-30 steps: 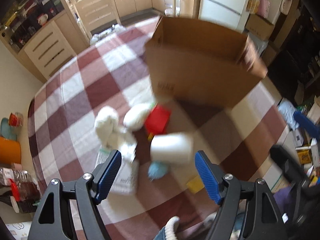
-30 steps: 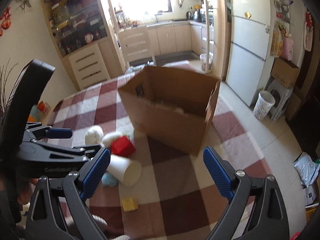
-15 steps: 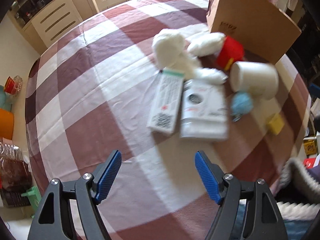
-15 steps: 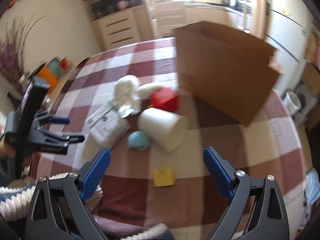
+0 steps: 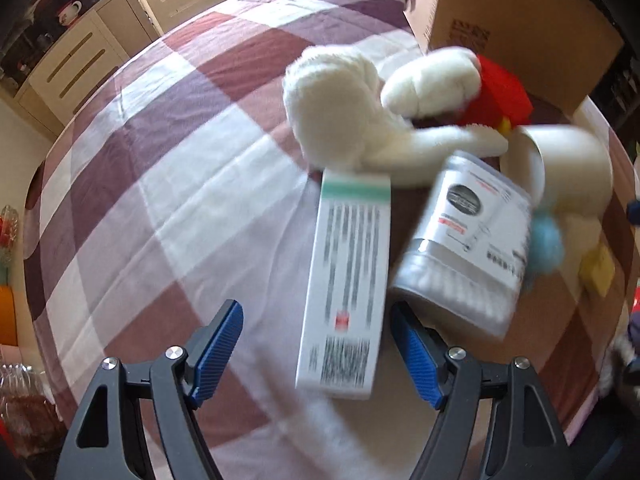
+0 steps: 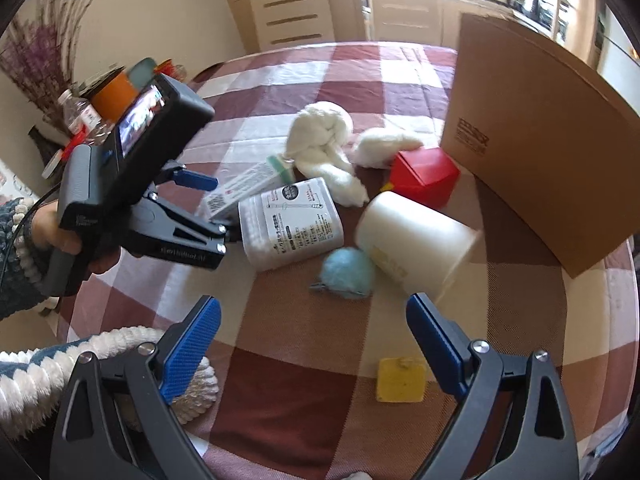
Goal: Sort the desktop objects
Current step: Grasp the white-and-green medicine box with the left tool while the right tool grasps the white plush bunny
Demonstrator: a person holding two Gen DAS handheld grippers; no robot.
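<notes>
A pile lies on the checked tablecloth (image 5: 168,208). It holds a white plush toy (image 5: 340,112), a red box (image 5: 500,96), a tipped white cup (image 5: 572,172), a cotton-swab tub (image 5: 472,240), a blue pompom (image 5: 546,248), a yellow block (image 5: 598,274) and a long white carton (image 5: 348,280). My left gripper (image 5: 316,328) is open just above the carton's near end, which lies between its fingers untouched. My right gripper (image 6: 314,316) is open and empty above the cloth, short of the pompom (image 6: 348,274), the cup (image 6: 416,236) and the yellow block (image 6: 400,380).
A tall cardboard box (image 6: 540,140) stands on the table behind the pile, right of the red box (image 6: 424,176). In the right wrist view a hand holds the left gripper (image 6: 218,208) beside the carton (image 6: 248,186). Bottles and an orange pot (image 6: 116,92) stand off the table's left edge.
Both grippers have come down toward the table. The left one swung from the cardboard box to the white carton. The right one closed in on the pompom and cup. Jaws unchanged.
</notes>
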